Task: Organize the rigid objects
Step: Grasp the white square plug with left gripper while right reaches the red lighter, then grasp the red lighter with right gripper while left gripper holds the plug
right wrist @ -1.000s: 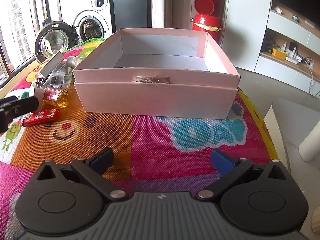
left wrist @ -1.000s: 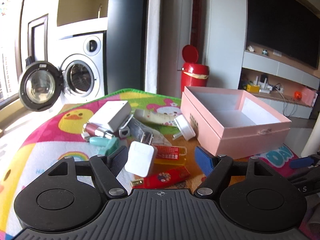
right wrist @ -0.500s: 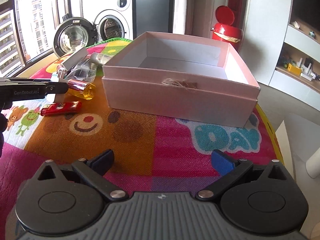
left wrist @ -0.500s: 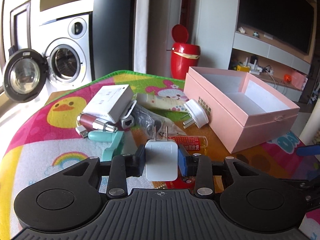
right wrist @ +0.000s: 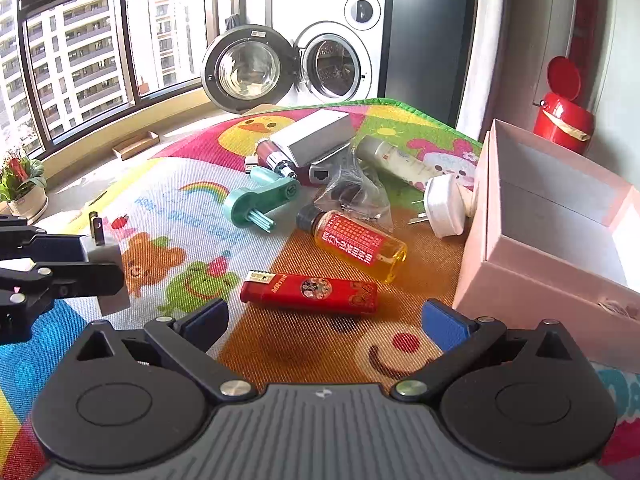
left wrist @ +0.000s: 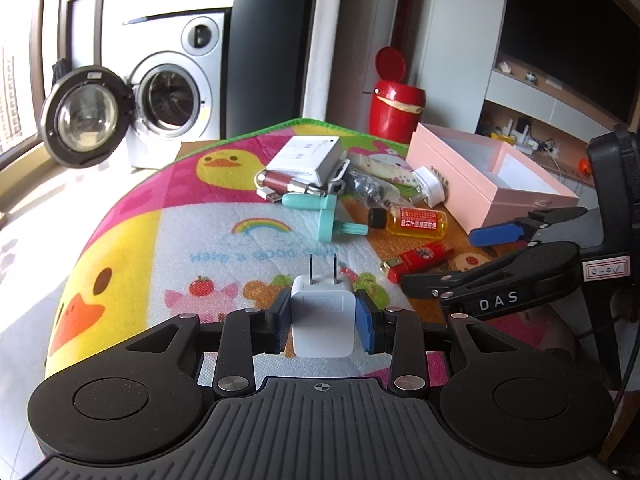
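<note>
- My left gripper [left wrist: 323, 322] now has the white charger plug [left wrist: 322, 320] pinched between both pads, prongs pointing up and away; a second ago those jaws stood wide with the plug lying loose on the mat.
- The plug is off the play mat [left wrist: 160, 240] now, carried clear of the pile, so one item is lifted and ready to be packed.
- My right gripper [right wrist: 325, 320] has swung from facing the pink box [right wrist: 540, 264] to the clutter; its jaws gape wide, holding nothing, with the red lighter [right wrist: 308, 292] just ahead between them.
- The box sits open and looks empty, off to the right.
- The yellow oil bottle [right wrist: 356, 246] and teal holder [right wrist: 256, 200] lie unsorted, so I reckon we're early in the job.
</note>
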A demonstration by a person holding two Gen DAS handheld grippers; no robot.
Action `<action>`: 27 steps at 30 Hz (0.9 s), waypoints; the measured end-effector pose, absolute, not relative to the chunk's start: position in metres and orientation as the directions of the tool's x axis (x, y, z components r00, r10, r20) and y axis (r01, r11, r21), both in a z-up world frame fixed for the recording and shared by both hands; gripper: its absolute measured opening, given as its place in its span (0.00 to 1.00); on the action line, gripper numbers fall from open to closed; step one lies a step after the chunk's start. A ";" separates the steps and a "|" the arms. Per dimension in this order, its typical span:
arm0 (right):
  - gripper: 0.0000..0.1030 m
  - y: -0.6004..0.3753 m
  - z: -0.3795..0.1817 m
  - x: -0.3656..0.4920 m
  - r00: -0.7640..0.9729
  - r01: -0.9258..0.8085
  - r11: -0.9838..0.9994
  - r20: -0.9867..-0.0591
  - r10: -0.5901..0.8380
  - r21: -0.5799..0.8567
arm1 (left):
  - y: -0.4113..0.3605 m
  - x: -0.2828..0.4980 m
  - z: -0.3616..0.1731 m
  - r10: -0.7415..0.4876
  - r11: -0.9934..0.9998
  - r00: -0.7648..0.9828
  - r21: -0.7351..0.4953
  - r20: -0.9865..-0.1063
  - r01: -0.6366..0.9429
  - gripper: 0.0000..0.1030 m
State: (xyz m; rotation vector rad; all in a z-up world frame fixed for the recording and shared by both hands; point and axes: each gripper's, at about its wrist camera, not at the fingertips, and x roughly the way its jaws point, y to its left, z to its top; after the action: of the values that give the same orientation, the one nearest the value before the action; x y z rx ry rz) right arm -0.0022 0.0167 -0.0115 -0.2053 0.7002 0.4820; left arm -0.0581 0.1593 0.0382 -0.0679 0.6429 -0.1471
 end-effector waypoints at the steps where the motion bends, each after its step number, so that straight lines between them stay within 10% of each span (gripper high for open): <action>1: 1.00 0.022 -0.013 0.001 0.658 -0.491 0.871 -0.666 0.352 -0.025 | 0.159 -0.059 0.039 -0.162 0.987 0.790 -0.107 -0.592 0.123 0.36; 6: 0.80 0.028 -0.017 0.008 0.652 -0.496 0.868 -0.674 0.347 -0.033 | 0.152 -0.059 0.040 -0.189 0.982 0.781 -0.108 -0.595 0.156 0.36; 17: 0.80 -0.096 0.050 -0.067 0.794 -0.428 0.898 -0.516 0.321 -0.100 | 0.068 -0.063 0.063 -0.435 0.870 0.683 -0.080 -0.587 0.486 0.36; 27: 0.80 -0.180 0.058 -0.115 0.906 -0.196 0.969 -0.405 0.120 -0.151 | -0.035 0.051 0.110 -0.420 0.868 0.750 0.015 -0.511 0.496 0.36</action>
State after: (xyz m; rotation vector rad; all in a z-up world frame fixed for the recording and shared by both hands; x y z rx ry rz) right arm -0.1150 -0.1799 0.0578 -0.1910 0.4052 0.1639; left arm 0.0506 -0.0346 0.1102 0.1537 0.5206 -0.5025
